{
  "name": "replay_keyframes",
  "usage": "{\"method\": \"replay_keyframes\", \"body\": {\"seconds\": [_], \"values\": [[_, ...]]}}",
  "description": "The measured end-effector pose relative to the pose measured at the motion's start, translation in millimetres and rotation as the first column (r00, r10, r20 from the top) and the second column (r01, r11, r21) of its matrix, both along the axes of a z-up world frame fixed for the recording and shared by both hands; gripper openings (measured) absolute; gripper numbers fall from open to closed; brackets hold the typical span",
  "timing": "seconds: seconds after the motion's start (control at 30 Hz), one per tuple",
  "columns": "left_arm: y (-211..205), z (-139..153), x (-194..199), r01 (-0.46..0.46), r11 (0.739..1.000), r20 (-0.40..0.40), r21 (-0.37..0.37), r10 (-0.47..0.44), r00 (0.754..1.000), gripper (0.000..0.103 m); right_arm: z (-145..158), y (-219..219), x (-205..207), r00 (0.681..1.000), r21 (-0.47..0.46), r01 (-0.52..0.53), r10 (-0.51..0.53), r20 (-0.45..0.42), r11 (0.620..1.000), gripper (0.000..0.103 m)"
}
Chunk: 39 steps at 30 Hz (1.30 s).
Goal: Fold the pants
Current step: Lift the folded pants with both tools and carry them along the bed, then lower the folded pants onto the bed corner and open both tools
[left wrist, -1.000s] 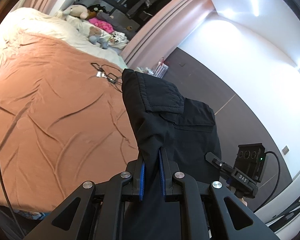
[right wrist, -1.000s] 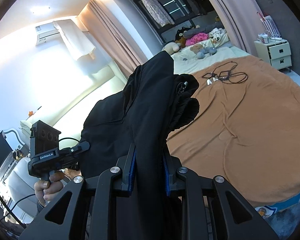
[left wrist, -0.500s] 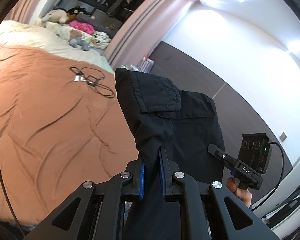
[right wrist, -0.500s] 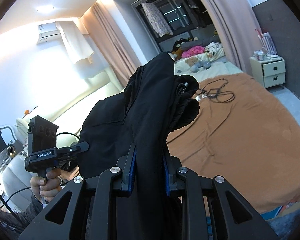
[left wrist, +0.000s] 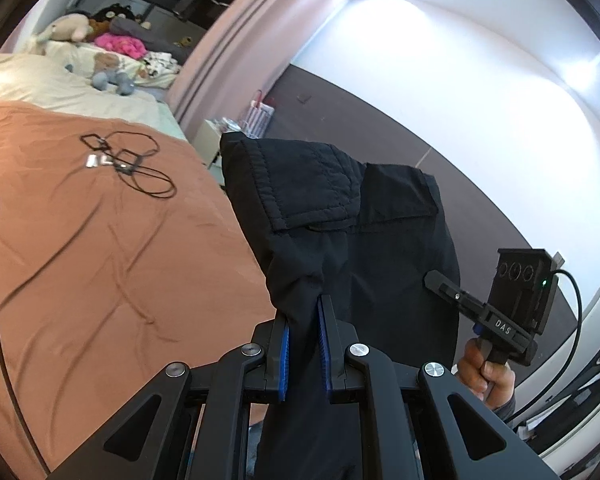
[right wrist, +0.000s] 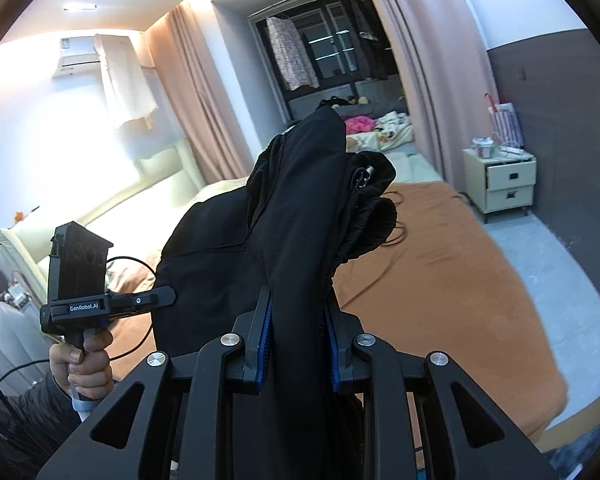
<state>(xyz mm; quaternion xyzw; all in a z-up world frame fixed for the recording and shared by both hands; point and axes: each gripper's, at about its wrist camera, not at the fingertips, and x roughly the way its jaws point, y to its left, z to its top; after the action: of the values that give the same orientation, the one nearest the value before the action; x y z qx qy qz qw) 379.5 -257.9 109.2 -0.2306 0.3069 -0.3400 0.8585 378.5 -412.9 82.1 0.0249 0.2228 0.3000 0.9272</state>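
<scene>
Black pants point(left wrist: 352, 220) hang in the air between both hands, above the near side of the bed. My left gripper point(left wrist: 303, 312) is shut on a bunched edge of the pants beside a flapped pocket. My right gripper point(right wrist: 298, 304) is shut on the gathered waistband end of the pants point(right wrist: 300, 200), where a metal eyelet shows. Each wrist view catches the other hand-held gripper: the right one point(left wrist: 516, 300) at the pants' far side, the left one point(right wrist: 84, 280) at the lower left. The cloth below the jaws is hidden.
A bed with a brown cover point(left wrist: 80, 260) lies below and ahead. Black cables with small devices point(left wrist: 128, 164) lie on it. Stuffed toys and clothes point(left wrist: 116, 44) are heaped by the window. A cream nightstand point(right wrist: 504, 184) stands by the dark wall.
Both hands have swung with the pants held up, the left one further; the bed now sits lower and further left in the left view. Both grips are unchanged.
</scene>
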Motion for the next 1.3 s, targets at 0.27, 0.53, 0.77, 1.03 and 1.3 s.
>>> {"method": "replay_keyframes", "body": {"seconds": [0.27,0.53,0.77,1.03,1.3], "values": [[-66,-18,50,0.078,0.997,-0.032,-0.007,-0.078,0.996,0.013,1,-19,7,0.996,-0.037,0.089,-0.090,-0.014,0.995,0.019],[-119,-53,99,0.154,0.988,-0.093,0.005,-0.152,0.984,0.013,4,-18,13,0.986,-0.079,0.165,-0.167,-0.019,0.983,0.019],[-149,-88,128,0.185,0.983,-0.142,0.008,-0.182,0.973,0.013,-9,0,28,0.970,-0.116,0.224,-0.233,-0.071,0.968,0.019],[-166,-139,166,0.196,0.981,-0.224,0.005,-0.190,0.956,0.013,-27,32,55,0.954,-0.150,0.250,-0.270,-0.133,0.957,0.019],[-180,-176,195,0.204,0.979,-0.280,0.004,-0.195,0.940,0.013,-40,48,64,0.926,-0.194,0.293,-0.328,-0.186,0.936,0.019]]}}
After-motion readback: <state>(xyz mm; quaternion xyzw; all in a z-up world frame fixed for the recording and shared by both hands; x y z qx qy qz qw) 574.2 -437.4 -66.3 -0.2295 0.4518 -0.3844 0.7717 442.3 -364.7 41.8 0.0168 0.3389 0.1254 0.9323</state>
